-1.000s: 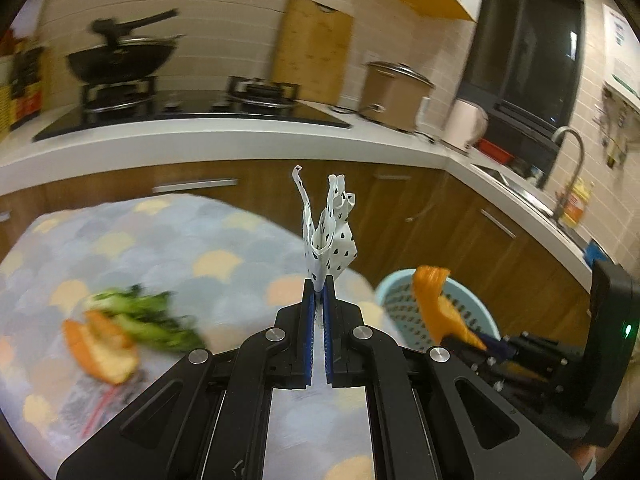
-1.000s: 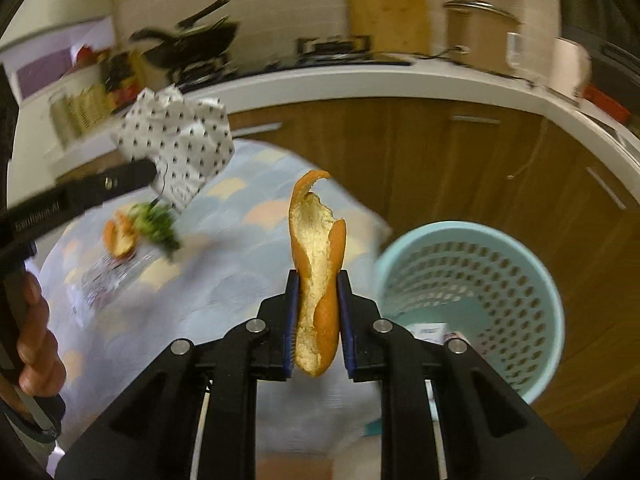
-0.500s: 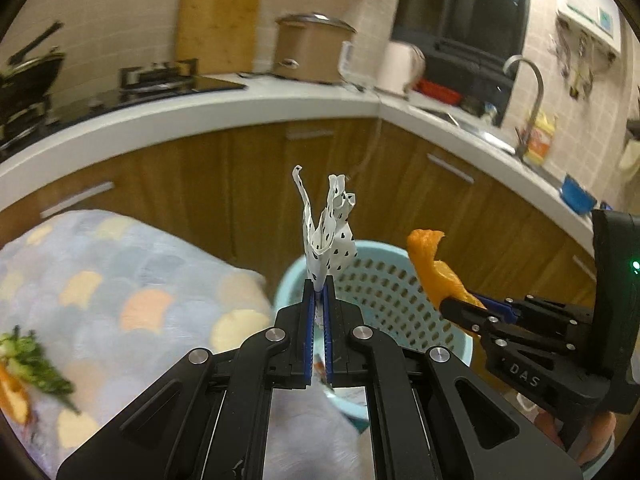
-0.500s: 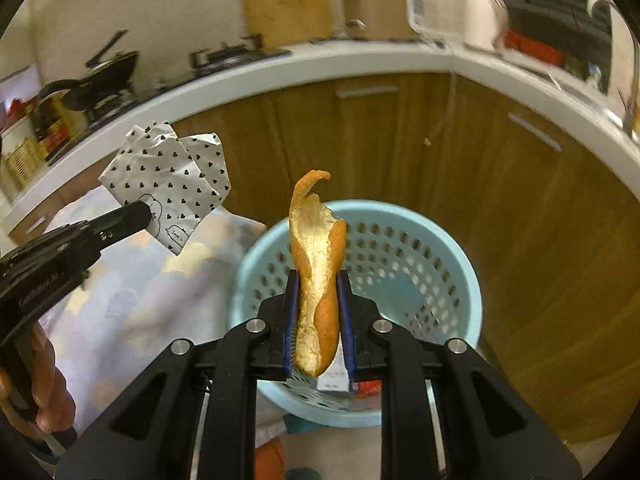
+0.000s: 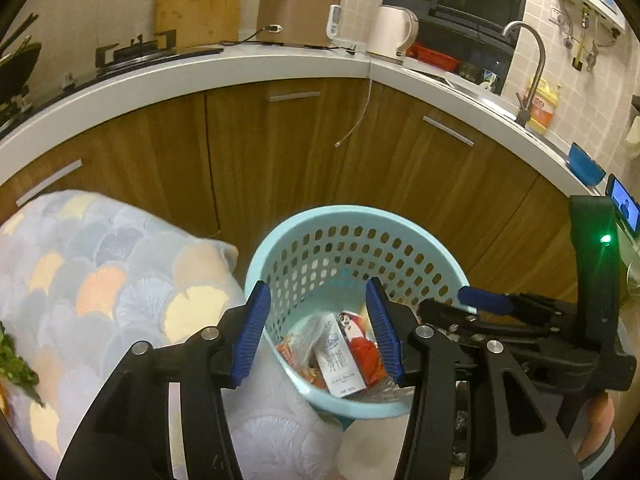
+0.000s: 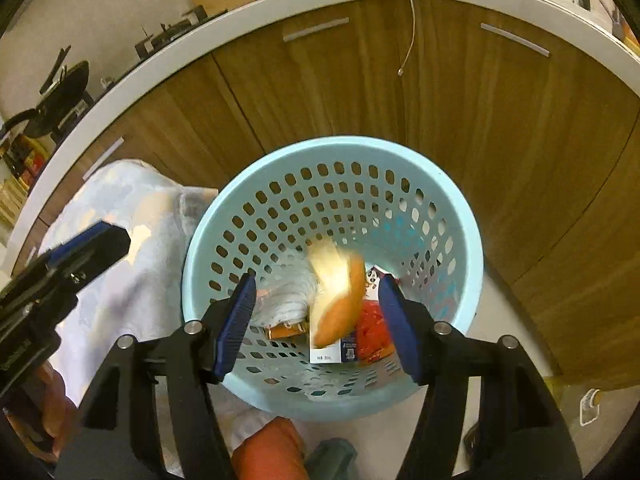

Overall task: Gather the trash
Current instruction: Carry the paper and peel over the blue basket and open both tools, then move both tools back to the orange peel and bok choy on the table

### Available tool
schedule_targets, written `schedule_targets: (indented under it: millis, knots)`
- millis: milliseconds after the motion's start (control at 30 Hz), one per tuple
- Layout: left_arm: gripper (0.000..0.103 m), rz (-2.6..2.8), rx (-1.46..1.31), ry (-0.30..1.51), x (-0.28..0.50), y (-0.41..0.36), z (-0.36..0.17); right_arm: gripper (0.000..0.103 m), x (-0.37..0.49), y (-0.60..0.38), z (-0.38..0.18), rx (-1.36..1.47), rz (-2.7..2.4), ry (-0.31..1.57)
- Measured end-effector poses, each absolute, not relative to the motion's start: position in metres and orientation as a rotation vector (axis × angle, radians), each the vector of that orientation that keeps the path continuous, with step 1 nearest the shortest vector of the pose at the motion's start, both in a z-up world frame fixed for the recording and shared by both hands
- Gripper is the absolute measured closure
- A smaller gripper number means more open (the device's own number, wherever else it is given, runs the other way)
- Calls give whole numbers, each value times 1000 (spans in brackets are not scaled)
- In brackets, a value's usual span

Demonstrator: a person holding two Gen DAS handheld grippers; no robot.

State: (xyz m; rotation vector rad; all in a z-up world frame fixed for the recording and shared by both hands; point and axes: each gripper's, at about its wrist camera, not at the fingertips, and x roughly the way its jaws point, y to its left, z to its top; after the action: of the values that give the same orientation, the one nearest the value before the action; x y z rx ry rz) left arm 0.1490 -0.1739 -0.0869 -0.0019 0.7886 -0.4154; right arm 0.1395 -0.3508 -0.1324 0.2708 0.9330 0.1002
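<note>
A light blue perforated trash basket (image 5: pixel 352 220) (image 6: pixel 332 152) stands on the floor by the cabinets. My left gripper (image 5: pixel 318 332) is open and empty above the basket's near rim. My right gripper (image 6: pixel 318 316) is open over the basket; the orange peel (image 6: pixel 338 296) is blurred in the air between its fingers, falling into the basket. Inside lie a white carton (image 5: pixel 338 354) (image 6: pixel 328 354), red wrapper (image 5: pixel 366 354) (image 6: pixel 370 326) and crumpled whitish paper (image 6: pixel 286 300). The right gripper also shows in the left wrist view (image 5: pixel 484 300).
A table with a scallop-patterned cloth (image 5: pixel 100 280) (image 6: pixel 132 216) is left of the basket, with green scraps (image 5: pixel 14 364) at its left edge. Wooden cabinets (image 5: pixel 288 160) and a white counter with cooker (image 5: pixel 298 10), kettle (image 5: pixel 390 30) and sink tap (image 5: pixel 534 64) stand behind.
Both grippers moved from the table to over the basket and opened. The polka-dot paper left my left gripper. The orange peel left my right gripper and is dropping.
</note>
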Motion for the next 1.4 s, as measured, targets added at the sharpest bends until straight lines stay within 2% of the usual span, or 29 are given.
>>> schedule_targets:
  millis: [367, 733, 1100, 1167, 1300, 1400]
  knots:
    - [56, -359, -71, 766, 132, -135, -77, 43, 128, -315, -107, 207, 187, 881]
    - [54, -171, -197, 681, 93, -33, -48, 44, 119, -217, -75, 46, 362, 791]
    - [54, 110, -315, 623, 50, 102, -29, 62, 130, -112, -55, -82, 541, 747]
    - [49, 138, -347, 627, 44, 126, -29, 67, 132, -92, -51, -110, 579, 738]
    - [44, 152, -407, 667, 44, 149, -40, 67, 134, -57, -43, -162, 651, 708]
    - [43, 112, -449, 723, 54, 152, -55, 67, 141, -33, -41, -194, 718, 705]
